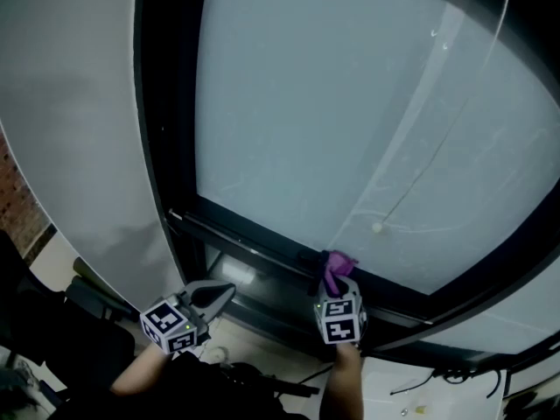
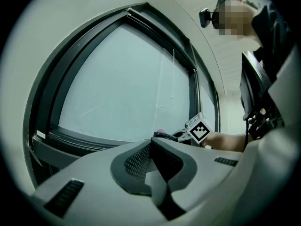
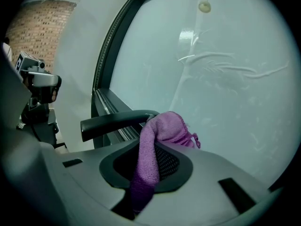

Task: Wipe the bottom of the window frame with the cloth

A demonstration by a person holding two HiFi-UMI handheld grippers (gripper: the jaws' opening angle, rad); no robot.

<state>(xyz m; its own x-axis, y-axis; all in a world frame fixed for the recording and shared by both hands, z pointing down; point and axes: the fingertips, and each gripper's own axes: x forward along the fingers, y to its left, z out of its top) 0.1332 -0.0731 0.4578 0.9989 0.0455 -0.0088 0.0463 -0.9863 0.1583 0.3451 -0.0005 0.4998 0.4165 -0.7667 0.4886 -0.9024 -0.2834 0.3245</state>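
A purple cloth (image 1: 336,268) is pressed against the dark bottom rail of the window frame (image 1: 254,234), with my right gripper (image 1: 331,282) shut on it from below. In the right gripper view the cloth (image 3: 167,128) bulges out between the jaws beside a black window handle (image 3: 115,121), close to the frosted glass (image 3: 211,79). My left gripper (image 1: 226,292) hangs to the left, below the rail, jaws together and holding nothing. In the left gripper view its tips (image 2: 153,144) point at the frame's bottom rail (image 2: 80,138), with the right gripper's marker cube (image 2: 200,130) beyond them.
A white wall panel (image 1: 79,129) flanks the window on the left, with brick (image 1: 13,191) beyond it. A blind cord's pull knob (image 1: 377,228) hangs in front of the glass above the cloth. Cables (image 1: 437,379) lie at lower right. The person's torso (image 2: 268,79) fills the right of the left gripper view.
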